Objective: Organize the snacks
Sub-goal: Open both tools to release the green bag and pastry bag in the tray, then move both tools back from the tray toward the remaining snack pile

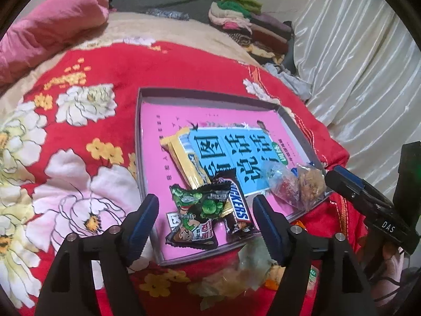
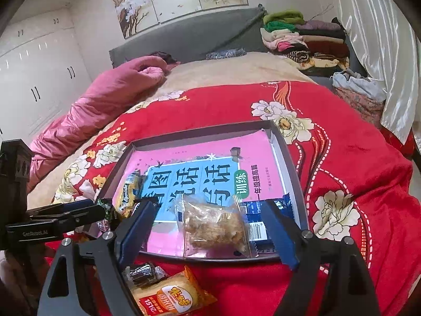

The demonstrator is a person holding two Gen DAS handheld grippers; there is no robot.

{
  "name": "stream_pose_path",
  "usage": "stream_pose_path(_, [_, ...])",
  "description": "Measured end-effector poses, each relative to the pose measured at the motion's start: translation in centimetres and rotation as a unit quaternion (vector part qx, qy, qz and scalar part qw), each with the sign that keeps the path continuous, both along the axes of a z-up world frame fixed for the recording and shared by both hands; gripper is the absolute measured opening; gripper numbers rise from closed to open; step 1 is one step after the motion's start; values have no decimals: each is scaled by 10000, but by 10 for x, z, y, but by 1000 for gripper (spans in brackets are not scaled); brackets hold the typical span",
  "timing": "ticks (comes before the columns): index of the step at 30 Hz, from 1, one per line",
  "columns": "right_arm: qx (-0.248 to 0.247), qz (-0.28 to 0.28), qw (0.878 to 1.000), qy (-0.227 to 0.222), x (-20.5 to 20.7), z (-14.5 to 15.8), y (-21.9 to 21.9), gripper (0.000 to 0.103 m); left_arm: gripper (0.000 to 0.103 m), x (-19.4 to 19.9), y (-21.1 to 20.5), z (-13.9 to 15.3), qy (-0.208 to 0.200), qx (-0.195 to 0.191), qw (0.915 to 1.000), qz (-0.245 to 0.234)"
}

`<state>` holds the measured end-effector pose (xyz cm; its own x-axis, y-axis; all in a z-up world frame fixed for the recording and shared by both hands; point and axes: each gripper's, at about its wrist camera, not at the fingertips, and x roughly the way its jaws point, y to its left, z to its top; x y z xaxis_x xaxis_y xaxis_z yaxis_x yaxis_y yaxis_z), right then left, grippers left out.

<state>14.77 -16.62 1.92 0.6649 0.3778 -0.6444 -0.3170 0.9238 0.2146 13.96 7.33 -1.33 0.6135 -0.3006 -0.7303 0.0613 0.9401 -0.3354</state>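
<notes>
Both grippers hang wide and empty over the tray (image 2: 300, 173) on the bed. The left gripper (image 1: 206, 223) straddles the green packet (image 1: 196, 218); the right gripper (image 2: 210, 230) straddles the clear cracker bag (image 2: 214, 225). Still outside, just below the right one: the orange packet (image 2: 171, 296).

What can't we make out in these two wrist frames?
- Orange rice-cracker packet: cut off by the right wrist view's lower edge.
- Blue packet: mostly hidden under the clear pastry packet, print unreadable.
- Snacks outside the tray: left wrist view, blurred, behind the left gripper.
</notes>
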Motion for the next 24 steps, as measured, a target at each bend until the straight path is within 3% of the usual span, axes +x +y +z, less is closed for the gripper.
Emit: stream_pose_path(24, [-182,103,9997,-130,-32,15,-4,84,80,-29,5,15,-132,84,9998,-153])
